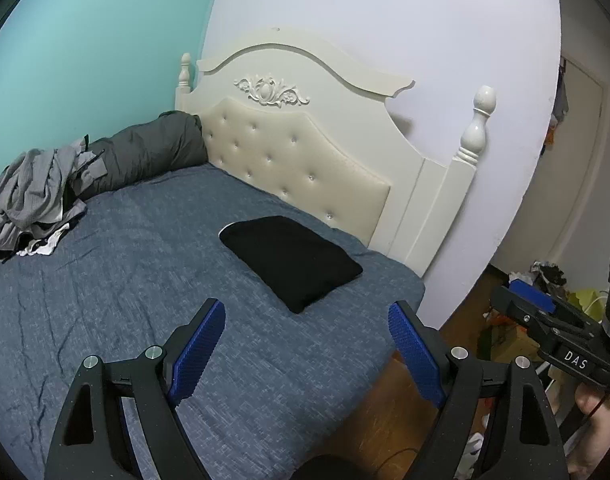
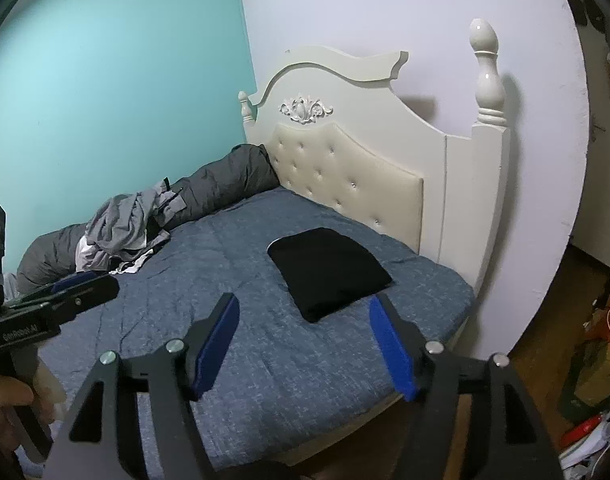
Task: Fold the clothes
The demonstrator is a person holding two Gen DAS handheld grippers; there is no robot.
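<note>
The left gripper (image 1: 307, 320) hangs in the air above the near edge of the bed (image 1: 125, 320), its blue-padded fingers spread wide with nothing between them. The right gripper (image 2: 303, 320) is held the same way, jaws wide apart and empty, a little nearer the bed's foot corner. Both point toward the bed's head, which suggests the person is surveying the cloth rather than gripping any of it; open jaws are ready for either a pick-up or a pull-back.

Just beyond the grippers, on the blue cover of the bed and toward its headboard (image 1: 305, 160) side, lies a black garment (image 1: 291, 260), folded into a compact, flat rectangle with tidy edges. It sits apart from everything else, as a finished piece would if set aside to keep it clean of the rest.

On the far side of the bed, against the turquoise wall (image 1: 85, 40), is a heap of grey and white clothes (image 1: 33, 208), crumpled and tangled, resting against a rolled dark grey quilt (image 1: 153, 148) that runs along that wall up to the headboard. The heap is plainly unfolded, so by my judgement the task has work left there, while the black piece already lies as the task wants.
</note>
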